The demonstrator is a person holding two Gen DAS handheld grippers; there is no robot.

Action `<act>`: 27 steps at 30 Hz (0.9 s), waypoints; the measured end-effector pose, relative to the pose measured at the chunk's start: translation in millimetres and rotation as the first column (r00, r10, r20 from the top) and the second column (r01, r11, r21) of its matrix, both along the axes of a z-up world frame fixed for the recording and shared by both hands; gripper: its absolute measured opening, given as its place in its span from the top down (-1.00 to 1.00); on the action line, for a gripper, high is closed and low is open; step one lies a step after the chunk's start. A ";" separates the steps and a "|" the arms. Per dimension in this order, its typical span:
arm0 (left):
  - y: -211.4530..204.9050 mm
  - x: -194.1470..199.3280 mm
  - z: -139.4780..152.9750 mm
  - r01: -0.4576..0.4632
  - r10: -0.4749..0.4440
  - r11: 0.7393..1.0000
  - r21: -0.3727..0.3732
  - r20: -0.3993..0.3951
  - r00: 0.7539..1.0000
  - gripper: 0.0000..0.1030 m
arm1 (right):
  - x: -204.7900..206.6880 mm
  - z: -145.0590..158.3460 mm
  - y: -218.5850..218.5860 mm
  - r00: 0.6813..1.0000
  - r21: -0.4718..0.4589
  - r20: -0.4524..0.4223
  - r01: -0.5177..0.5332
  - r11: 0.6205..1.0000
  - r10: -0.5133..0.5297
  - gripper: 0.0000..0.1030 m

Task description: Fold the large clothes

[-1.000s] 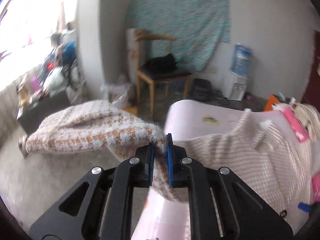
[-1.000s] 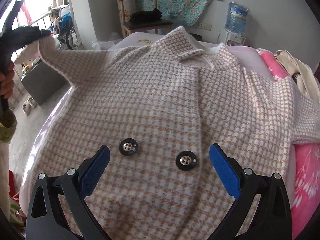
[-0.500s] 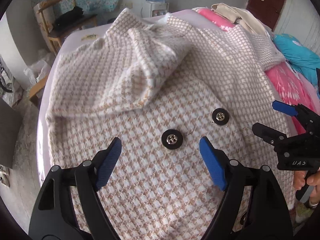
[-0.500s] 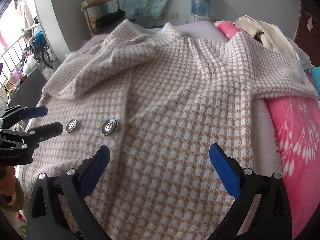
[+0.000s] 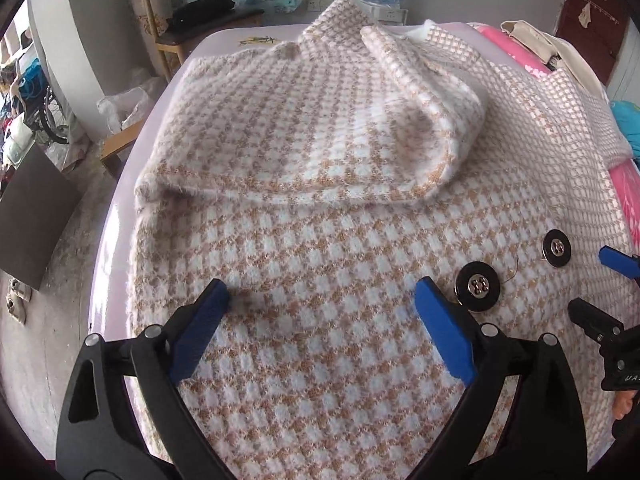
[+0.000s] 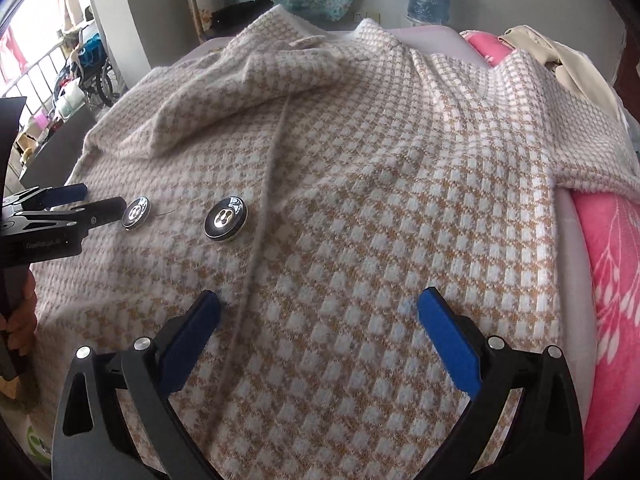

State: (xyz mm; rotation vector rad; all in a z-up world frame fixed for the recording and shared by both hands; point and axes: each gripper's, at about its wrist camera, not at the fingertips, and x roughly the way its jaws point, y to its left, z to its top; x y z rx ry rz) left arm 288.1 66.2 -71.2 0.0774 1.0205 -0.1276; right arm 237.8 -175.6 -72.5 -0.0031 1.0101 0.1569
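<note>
One "UA…" mark on right tool

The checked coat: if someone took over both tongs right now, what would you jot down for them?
Left tongs: opening wide, nothing between them, above the coat's front.
Right tongs: open, empty, above the coat too.
Coat: spread front-up on the bed, two black buttons showing.
Done: one sleeve lies folded across the chest.
Left: the other sleeve stretches out toward the pink blanket; fold it in, then probably fold the body.
</note>
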 end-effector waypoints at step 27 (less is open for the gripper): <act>3.7 -7.6 0.1 0.007 -0.007 1.000 -0.003 0.035 0.999 -0.85 | 69.2 84.1 -15.0 0.990 0.026 0.015 -0.139 0.990 0.139 -0.88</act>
